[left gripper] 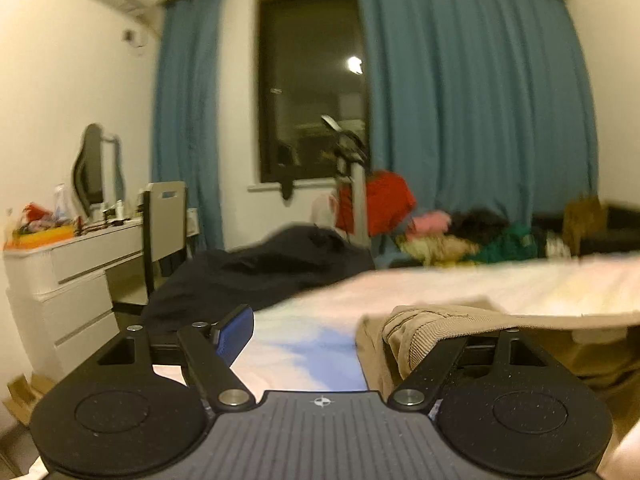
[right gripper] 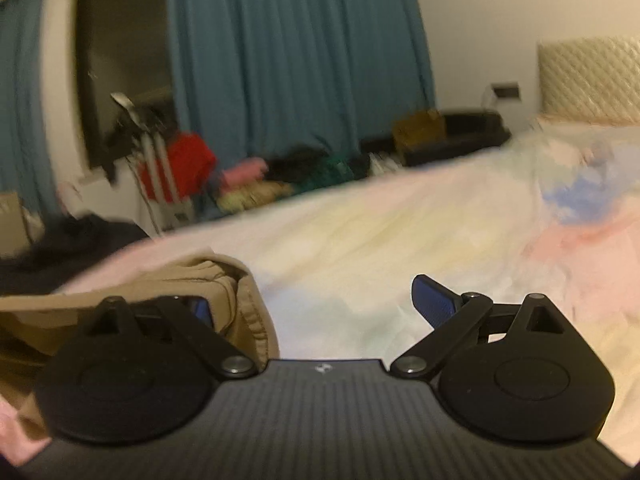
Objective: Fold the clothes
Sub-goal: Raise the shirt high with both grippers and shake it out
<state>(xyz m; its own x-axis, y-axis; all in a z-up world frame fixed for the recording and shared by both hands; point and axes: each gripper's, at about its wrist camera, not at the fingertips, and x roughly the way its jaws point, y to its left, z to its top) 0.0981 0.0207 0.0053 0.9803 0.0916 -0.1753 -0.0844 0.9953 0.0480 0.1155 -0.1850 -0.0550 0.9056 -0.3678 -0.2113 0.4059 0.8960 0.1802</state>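
A tan corduroy garment (left gripper: 432, 332) lies on the pastel bedsheet (left gripper: 460, 288). My left gripper (left gripper: 360, 332) is open; its left blue pad (left gripper: 234, 334) is clear and its right finger is hidden under the garment's folded edge. In the right wrist view the same tan garment (right gripper: 224, 292) lies bunched at the left on the bedsheet (right gripper: 380, 240). My right gripper (right gripper: 320, 304) is open; its left finger is against the cloth, its right blue pad (right gripper: 434, 300) is free over the sheet.
A dark garment (left gripper: 260, 276) lies on the bed's far left end. A pile of coloured clothes (left gripper: 460, 236) sits beyond the bed by the blue curtains (left gripper: 472, 92). A white desk (left gripper: 68, 276) with a chair stands left. The headboard (right gripper: 588, 80) is far right.
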